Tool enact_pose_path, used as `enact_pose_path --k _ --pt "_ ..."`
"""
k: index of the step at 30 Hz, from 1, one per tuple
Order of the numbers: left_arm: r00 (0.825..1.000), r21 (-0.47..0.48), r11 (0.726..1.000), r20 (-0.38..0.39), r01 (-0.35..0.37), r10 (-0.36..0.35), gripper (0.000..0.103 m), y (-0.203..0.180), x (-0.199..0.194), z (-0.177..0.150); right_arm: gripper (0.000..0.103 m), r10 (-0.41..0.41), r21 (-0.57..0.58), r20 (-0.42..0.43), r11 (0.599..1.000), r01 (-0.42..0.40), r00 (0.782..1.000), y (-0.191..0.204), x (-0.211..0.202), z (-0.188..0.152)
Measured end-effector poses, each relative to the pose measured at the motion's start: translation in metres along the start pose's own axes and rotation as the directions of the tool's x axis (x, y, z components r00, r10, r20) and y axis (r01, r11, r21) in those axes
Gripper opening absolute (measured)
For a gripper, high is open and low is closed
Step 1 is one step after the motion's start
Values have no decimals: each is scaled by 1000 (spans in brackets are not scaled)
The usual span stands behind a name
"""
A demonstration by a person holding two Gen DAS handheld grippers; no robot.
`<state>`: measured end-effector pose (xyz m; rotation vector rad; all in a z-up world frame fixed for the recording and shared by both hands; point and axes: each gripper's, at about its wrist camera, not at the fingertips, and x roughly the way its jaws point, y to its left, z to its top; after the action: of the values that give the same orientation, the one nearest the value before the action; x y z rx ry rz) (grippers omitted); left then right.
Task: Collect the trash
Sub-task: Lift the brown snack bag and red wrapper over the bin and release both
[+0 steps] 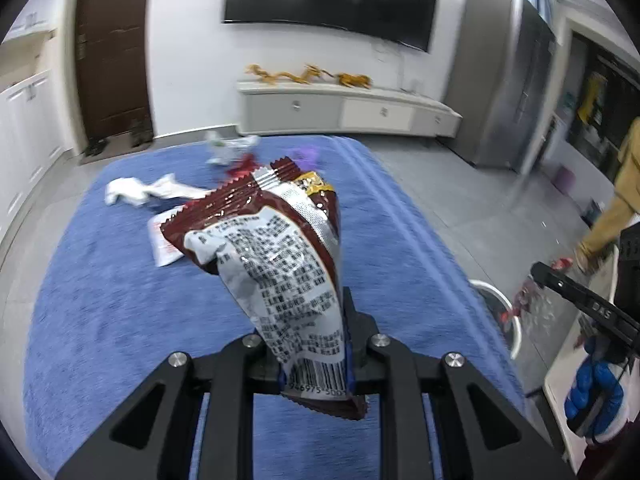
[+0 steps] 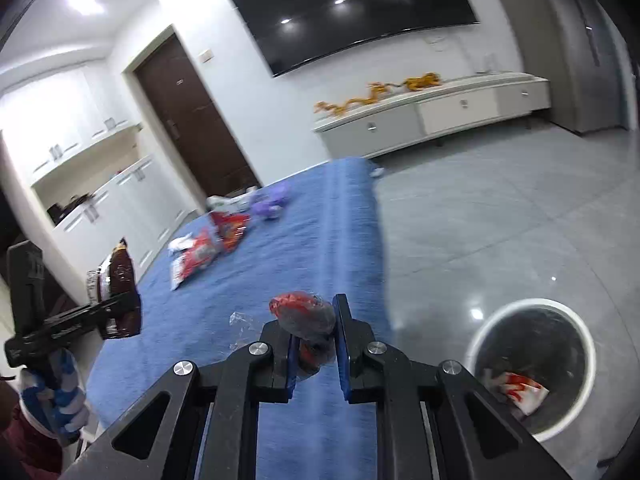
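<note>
My left gripper [image 1: 316,364] is shut on a dark red snack bag [image 1: 276,248] with a silver printed back, held above the blue carpet [image 1: 100,300]. It also shows at the left of the right wrist view [image 2: 120,280]. My right gripper [image 2: 316,344] is shut on a crumpled red and clear wrapper [image 2: 304,316], above the carpet's right part. A round white-rimmed trash bin [image 2: 532,368] stands on the floor to the right, with a red and white wrapper [image 2: 516,390] inside. The bin rim shows in the left wrist view [image 1: 504,304].
More trash lies on the carpet: a white crumpled paper [image 1: 128,190], a white and red wrapper [image 1: 162,240], red bags [image 2: 216,240] and a purple wrapper [image 2: 272,202]. A TV cabinet [image 1: 344,110] stands along the far wall. Grey tile floor [image 2: 480,220] is to the right.
</note>
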<state>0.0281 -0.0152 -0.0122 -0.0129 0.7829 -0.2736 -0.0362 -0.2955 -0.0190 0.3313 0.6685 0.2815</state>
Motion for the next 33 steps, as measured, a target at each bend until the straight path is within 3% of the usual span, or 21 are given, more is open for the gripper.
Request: enact_pose_path --k 5,10,15,18,21,23,28,29,30,32,33 --pt "993 124 987 -70 105 -97 19 -63 30 16 15 -123 96 25 988 120 992 -67 -16 -7" --pt "969 261 938 -160 227 -190 19 -146 77 26 15 -247 167 -5 955 244 969 -131 -20 -15" --pt "920 325 880 -300 346 -251 20 -232 139 27 15 -358 202 -77 908 366 931 -188 -10 -26" --pt "885 329 852 -373 407 -278 22 -274 174 23 15 -396 223 -131 882 416 909 -215 1 -35" --pt "864 340 833 -416 437 -284 24 -306 202 16 15 -413 238 -176 863 446 893 -235 9 -47" --pt "844 326 828 -452 457 -288 25 -321 220 12 15 -426 246 -205 849 468 881 -248 13 -55" --pt "812 291 827 -504 481 -294 43 -339 248 2 17 -450 269 -254 818 509 856 -266 21 -64" --pt "805 281 826 -511 488 -302 47 -341 250 2 24 -452 272 -257 814 513 854 -267 19 -63" --pt "798 270 827 -518 493 -307 52 -341 253 4 43 -458 275 -258 810 519 851 -269 16 -64" --pt "796 258 830 -517 495 -315 56 -341 255 5 66 -478 273 -246 801 533 843 -269 9 -65" --pt "794 250 830 -517 498 -321 57 -343 255 3 66 -481 270 -243 800 535 842 -268 7 -65"
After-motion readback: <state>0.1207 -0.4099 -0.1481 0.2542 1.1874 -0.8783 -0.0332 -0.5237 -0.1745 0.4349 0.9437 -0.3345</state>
